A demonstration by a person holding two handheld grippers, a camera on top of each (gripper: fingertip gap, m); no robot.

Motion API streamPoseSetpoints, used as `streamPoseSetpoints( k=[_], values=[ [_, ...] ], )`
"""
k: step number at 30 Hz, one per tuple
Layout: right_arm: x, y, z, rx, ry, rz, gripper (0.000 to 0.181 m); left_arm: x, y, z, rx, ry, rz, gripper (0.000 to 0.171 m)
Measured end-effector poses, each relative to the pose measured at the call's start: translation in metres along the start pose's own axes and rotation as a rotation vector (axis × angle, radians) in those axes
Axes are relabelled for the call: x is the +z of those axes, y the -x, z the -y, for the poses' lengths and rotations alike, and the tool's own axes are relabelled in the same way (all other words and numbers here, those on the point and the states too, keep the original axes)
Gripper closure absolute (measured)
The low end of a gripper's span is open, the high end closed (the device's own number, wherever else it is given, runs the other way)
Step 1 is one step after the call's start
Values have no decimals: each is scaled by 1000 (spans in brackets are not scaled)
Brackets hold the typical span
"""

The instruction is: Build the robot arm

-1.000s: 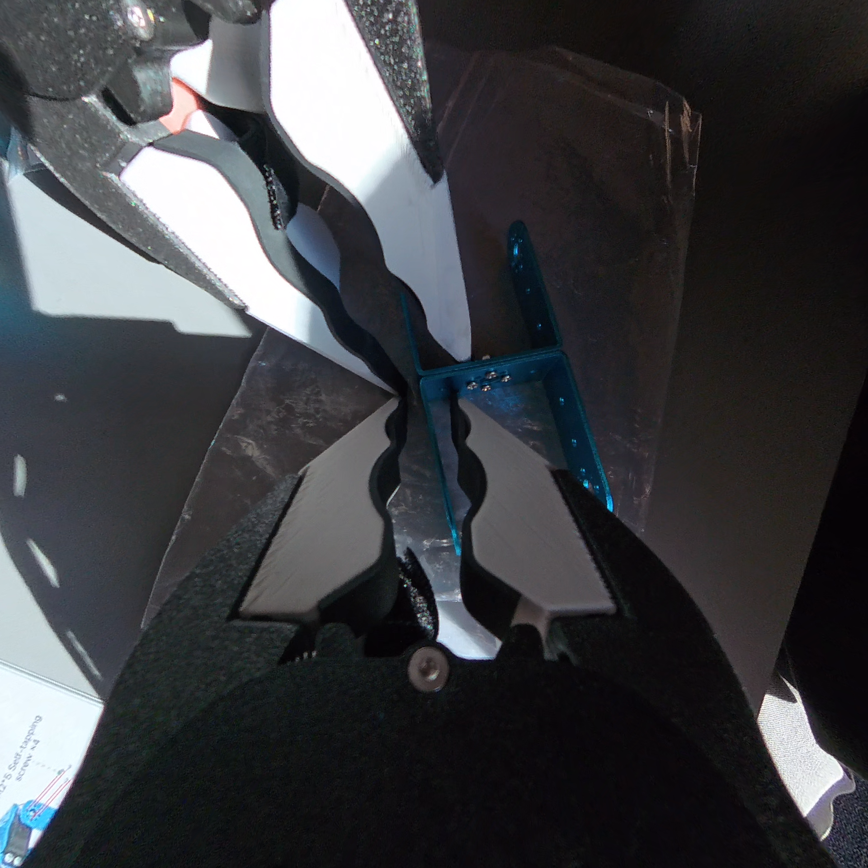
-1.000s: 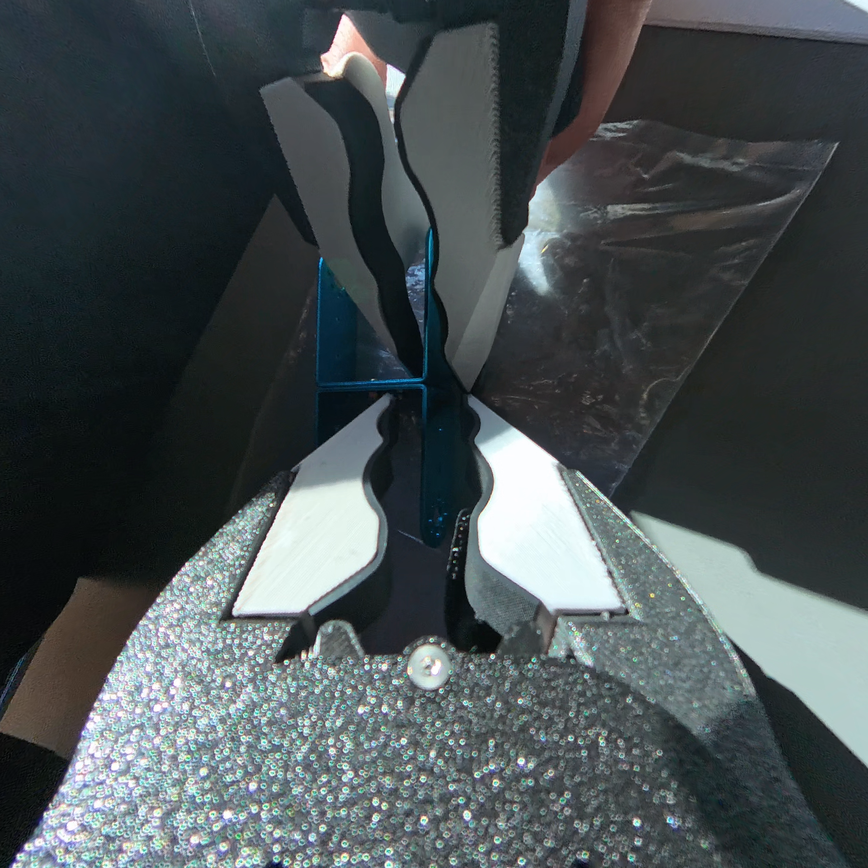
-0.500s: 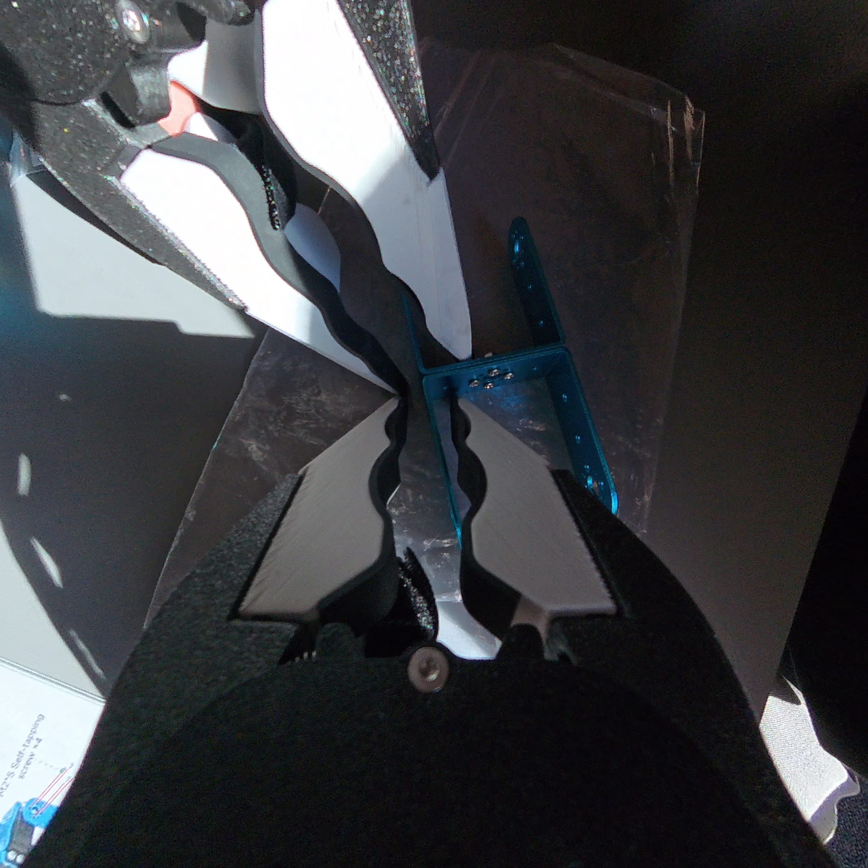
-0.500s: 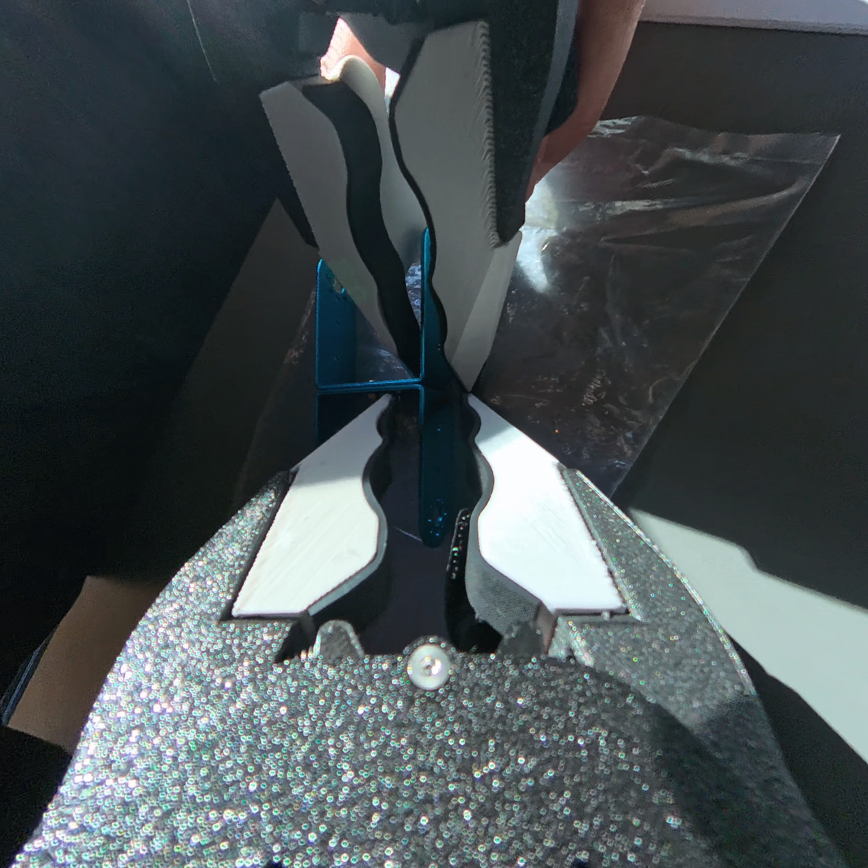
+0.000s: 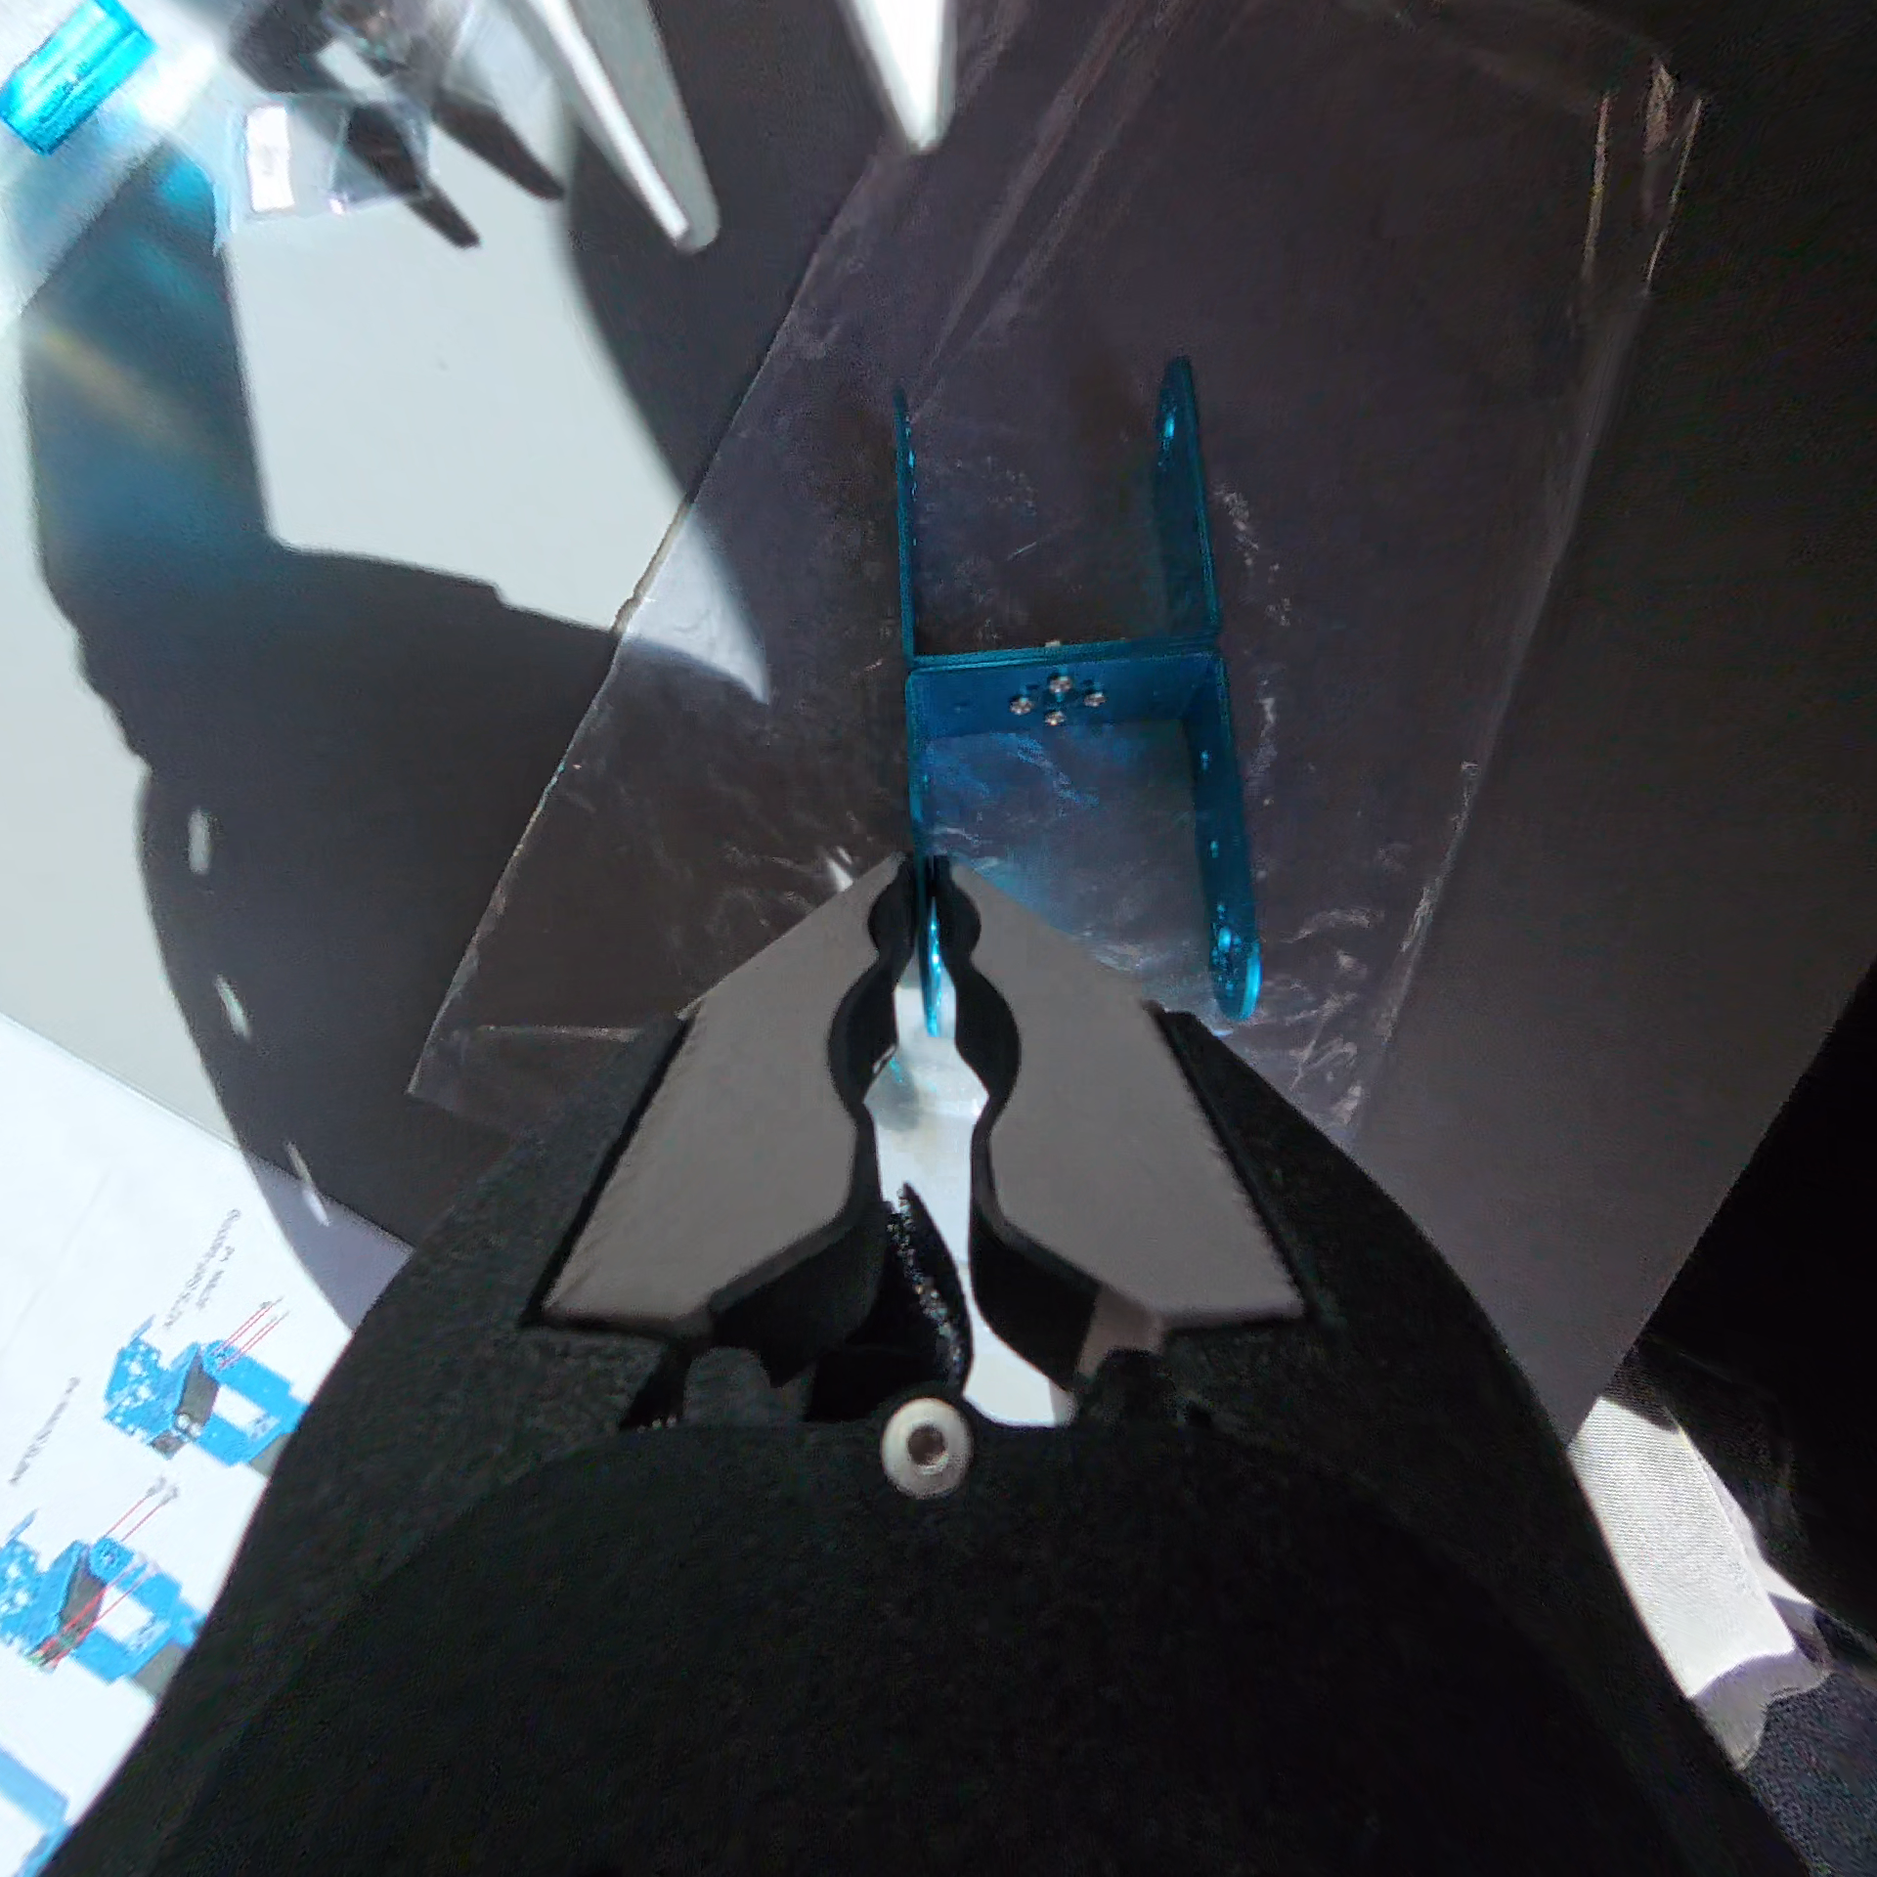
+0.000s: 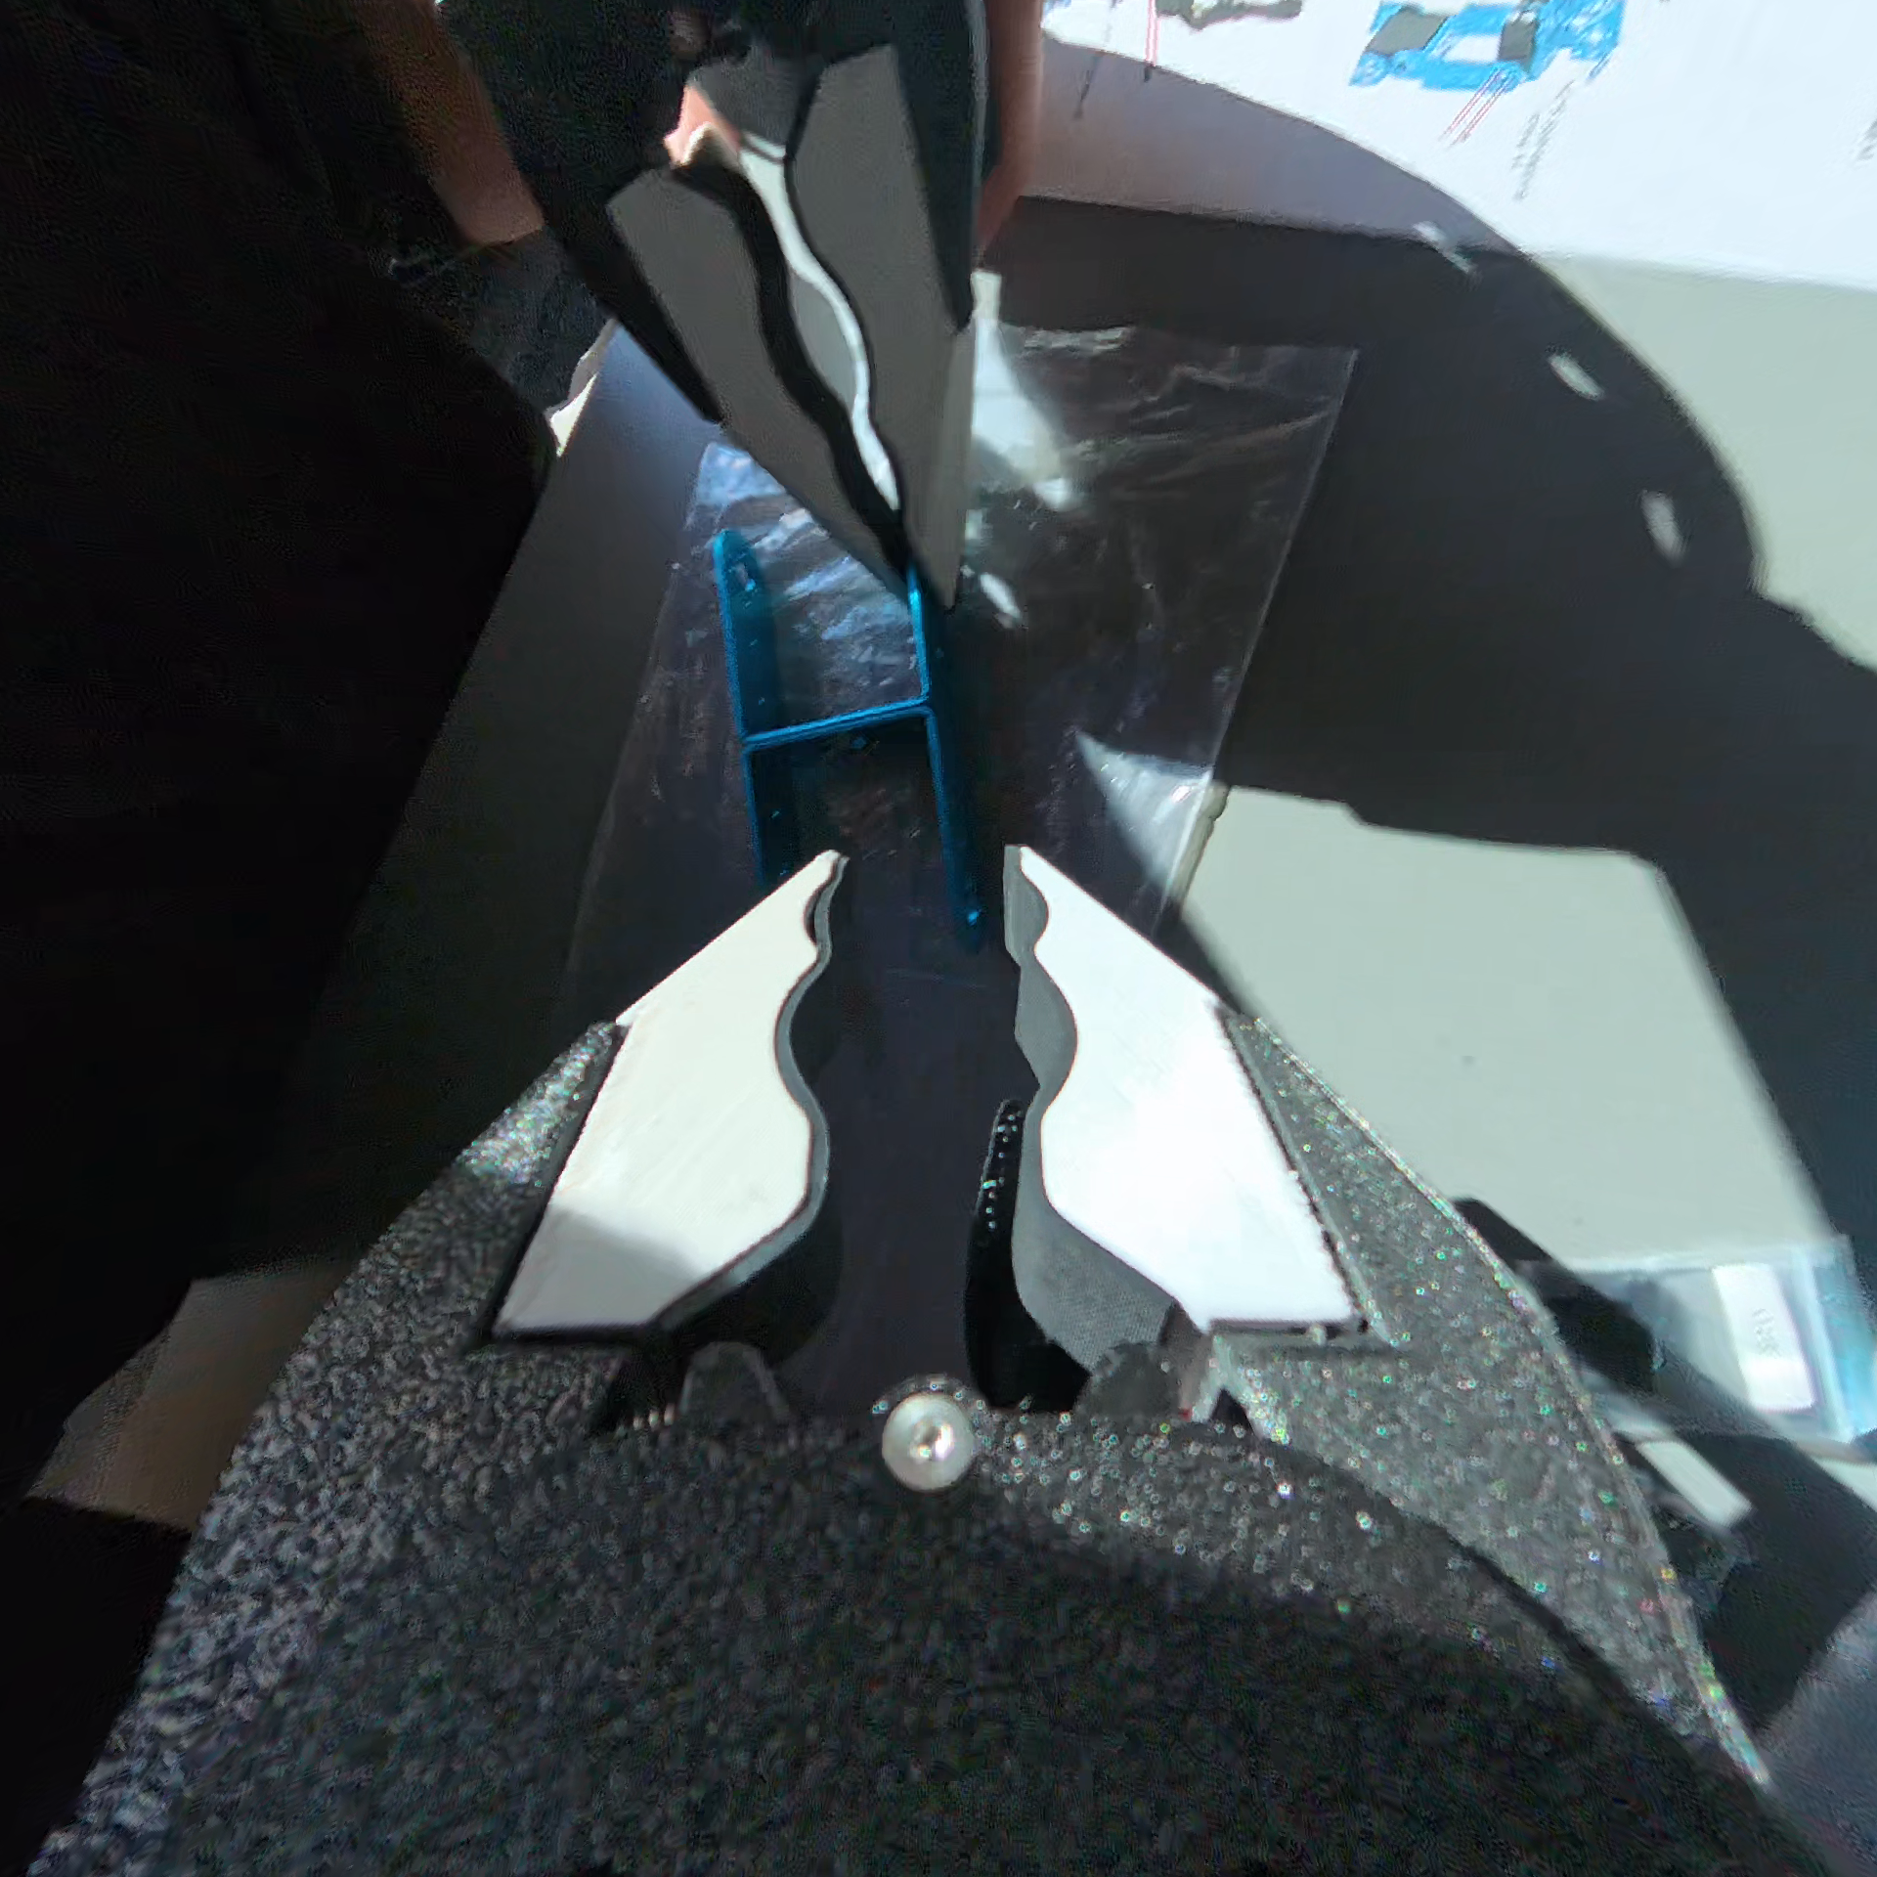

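on the shadowed table (image 5: 427, 427), the left tool (image 5: 926, 874) pinches a stiff, light blue bracket (image 5: 1061, 701) by one thin arm; the right tool (image 6: 922, 863) gapes empty.

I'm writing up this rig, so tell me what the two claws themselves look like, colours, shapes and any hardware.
The left claw has a matte black, rough-textured body. The right claw has a dark body speckled with silver glitter. Both carry two pale wedge-shaped fingers tapering to points, lined on the inner edge with wavy black pads, and a silver screw sits centred at the base. No cables or sleeves can be made out.
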State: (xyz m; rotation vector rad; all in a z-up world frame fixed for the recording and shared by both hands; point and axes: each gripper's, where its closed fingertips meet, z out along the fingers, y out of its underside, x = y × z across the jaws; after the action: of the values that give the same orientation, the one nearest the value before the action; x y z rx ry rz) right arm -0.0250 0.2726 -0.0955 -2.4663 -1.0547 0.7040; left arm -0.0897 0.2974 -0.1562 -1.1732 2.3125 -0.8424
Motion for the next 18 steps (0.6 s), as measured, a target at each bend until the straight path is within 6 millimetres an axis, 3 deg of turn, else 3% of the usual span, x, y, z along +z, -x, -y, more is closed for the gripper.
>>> streamPoseSetpoints(
  k=[5, 9, 11, 13, 14, 18],
  values=[
    [3, 39, -15, 30, -2, -124, 149, -8, 4, -10, -217, -7, 36, 171],
    [0, 65, -9, 114, -191, -246, 151, -34, 21, -35, -361, 6, 313, 171],
    [-1, 86, -3, 181, -330, -224, 151, -45, 23, -45, -472, -30, 393, 171],
    [0, 105, 1, 239, -456, -216, 151, -46, 14, -52, -584, -53, 399, 166],
    [3, 115, -1, 277, -488, -206, 151, -44, 5, -48, -625, -87, 369, 153],
    [9, 166, -9, 363, -636, -122, 149, -30, -45, -18, -680, -202, 220, 141]
  ],
)
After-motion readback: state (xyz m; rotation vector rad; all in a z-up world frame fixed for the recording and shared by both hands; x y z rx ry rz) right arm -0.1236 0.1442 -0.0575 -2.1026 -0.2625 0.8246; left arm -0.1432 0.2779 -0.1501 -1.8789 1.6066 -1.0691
